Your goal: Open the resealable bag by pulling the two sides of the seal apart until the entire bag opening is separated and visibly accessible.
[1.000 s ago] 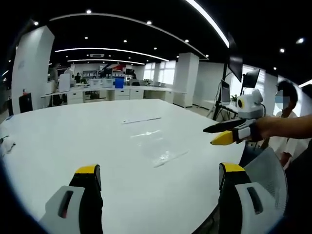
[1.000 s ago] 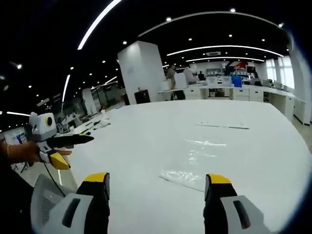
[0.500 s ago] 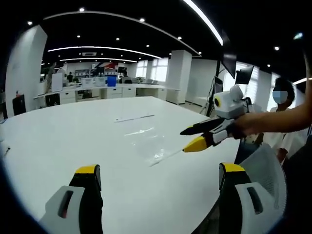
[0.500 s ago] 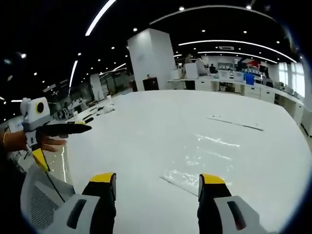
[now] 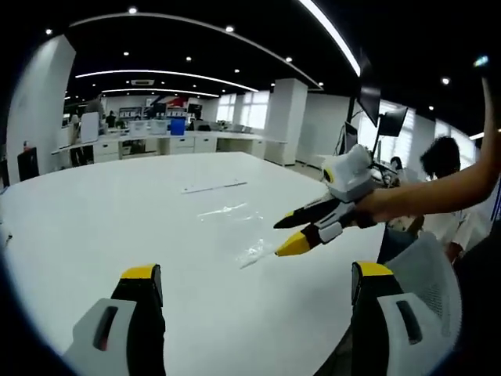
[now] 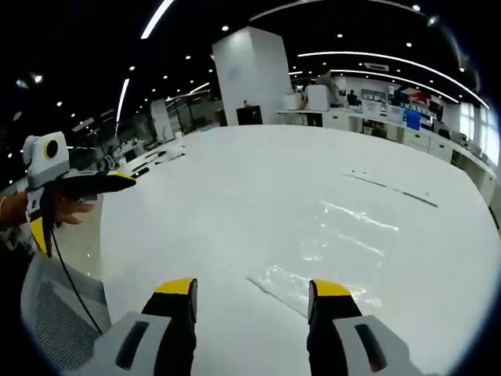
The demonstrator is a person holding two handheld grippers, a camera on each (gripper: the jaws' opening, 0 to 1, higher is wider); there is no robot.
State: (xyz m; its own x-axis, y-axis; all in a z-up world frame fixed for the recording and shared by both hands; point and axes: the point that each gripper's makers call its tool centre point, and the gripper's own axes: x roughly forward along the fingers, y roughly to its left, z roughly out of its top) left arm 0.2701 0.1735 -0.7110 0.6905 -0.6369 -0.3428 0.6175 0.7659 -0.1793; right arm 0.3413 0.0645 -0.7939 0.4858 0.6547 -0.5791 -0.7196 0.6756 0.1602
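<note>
we see our right gripper rising from the bottom of the right gripper view, its two yellow-tipped jaws standing apart with nothing between them. just past the tips lies the clear resealable bag, flat on the white table, its near corner between the two jaws. farther along the table rests a thin strip, well apart from the bag. at the left edge we hold the left gripper off the table's side, a hand wrapped around it, jaws apart. behind stand a white pillar and desks.
</note>
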